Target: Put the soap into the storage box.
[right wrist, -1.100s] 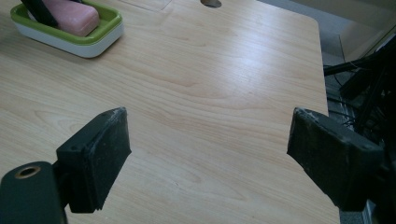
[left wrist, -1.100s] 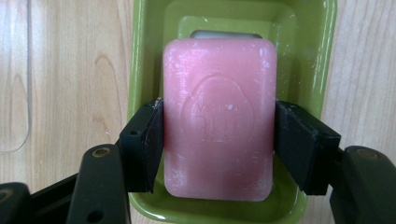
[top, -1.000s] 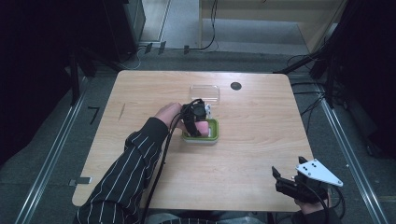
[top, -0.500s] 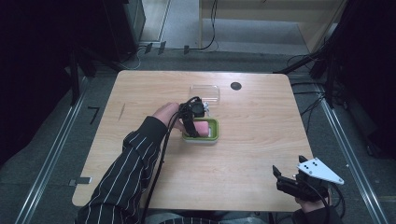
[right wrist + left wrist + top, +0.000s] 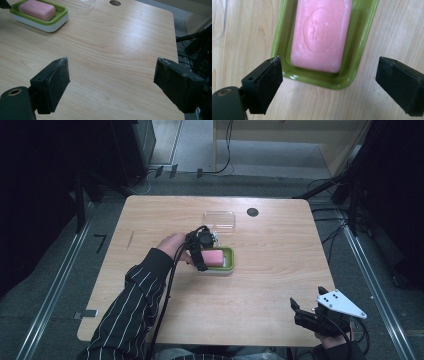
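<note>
Light wood table (image 5: pixel 260 285), rounded corners, round cable hole (image 5: pixel 252 212) at one o'clock. Grey floor (image 5: pixel 55 270) beneath. Metal rails (image 5: pixel 45 302) ran along nine and three o'clock. Black cables (image 5: pixel 227 155) trailed at twelve o'clock beside a wooden panel (image 5: pixel 290 132). Surroundings were dark.

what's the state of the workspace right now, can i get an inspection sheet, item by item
Surface: wooden table, light grain, with a round hole near its far edge.
Job's things: pink soap bar lying flat in a green soap dish; clear plastic lid on the table just beyond the dish.
Clutter: nothing seen.
Grippers: left gripper open, above the dish's near end, jaws apart on either side of it; right gripper open over bare wood at the table's near right corner.
Cables: black cable trailing from the left gripper along the striped sleeve.
Surroundings: dark floor, metal rails, cables beyond the table.
</note>
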Motion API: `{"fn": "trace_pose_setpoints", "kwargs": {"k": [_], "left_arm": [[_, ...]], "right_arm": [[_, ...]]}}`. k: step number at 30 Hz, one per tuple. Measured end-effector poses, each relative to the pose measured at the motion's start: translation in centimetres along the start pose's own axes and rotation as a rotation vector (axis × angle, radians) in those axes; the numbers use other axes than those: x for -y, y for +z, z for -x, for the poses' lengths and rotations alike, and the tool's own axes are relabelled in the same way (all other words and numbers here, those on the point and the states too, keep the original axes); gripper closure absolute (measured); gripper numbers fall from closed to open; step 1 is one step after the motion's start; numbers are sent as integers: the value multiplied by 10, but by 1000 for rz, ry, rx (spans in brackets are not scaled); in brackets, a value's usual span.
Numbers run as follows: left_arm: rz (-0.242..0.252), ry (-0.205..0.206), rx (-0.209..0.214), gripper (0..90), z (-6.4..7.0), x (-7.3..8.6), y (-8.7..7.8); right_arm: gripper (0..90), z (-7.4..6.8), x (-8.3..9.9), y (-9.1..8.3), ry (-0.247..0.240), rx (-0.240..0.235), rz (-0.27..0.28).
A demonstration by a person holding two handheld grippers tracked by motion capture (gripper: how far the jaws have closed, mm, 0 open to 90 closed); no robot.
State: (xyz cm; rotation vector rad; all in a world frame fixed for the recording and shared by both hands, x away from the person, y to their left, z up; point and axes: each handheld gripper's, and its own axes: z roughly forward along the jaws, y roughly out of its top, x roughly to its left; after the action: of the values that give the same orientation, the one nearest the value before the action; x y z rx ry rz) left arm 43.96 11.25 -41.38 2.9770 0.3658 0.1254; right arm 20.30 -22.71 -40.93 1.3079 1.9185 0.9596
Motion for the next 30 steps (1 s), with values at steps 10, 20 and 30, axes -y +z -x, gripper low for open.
{"fn": "trace_pose_setpoints", "kwargs": {"k": [10, 20, 30], "left_arm": [[-23, -44, -22, 42, 9, 22, -11], [-29, -73, -34, 32, 22, 44, -22], [-40, -100, -32, 27, 37, 65, -26]], "right_arm": [[135, -2, -1, 0, 1, 3, 1], [135, -2, 0, -1, -3, 2, -1], [135, -3, -1, -1, -5, 1, -1]]}}
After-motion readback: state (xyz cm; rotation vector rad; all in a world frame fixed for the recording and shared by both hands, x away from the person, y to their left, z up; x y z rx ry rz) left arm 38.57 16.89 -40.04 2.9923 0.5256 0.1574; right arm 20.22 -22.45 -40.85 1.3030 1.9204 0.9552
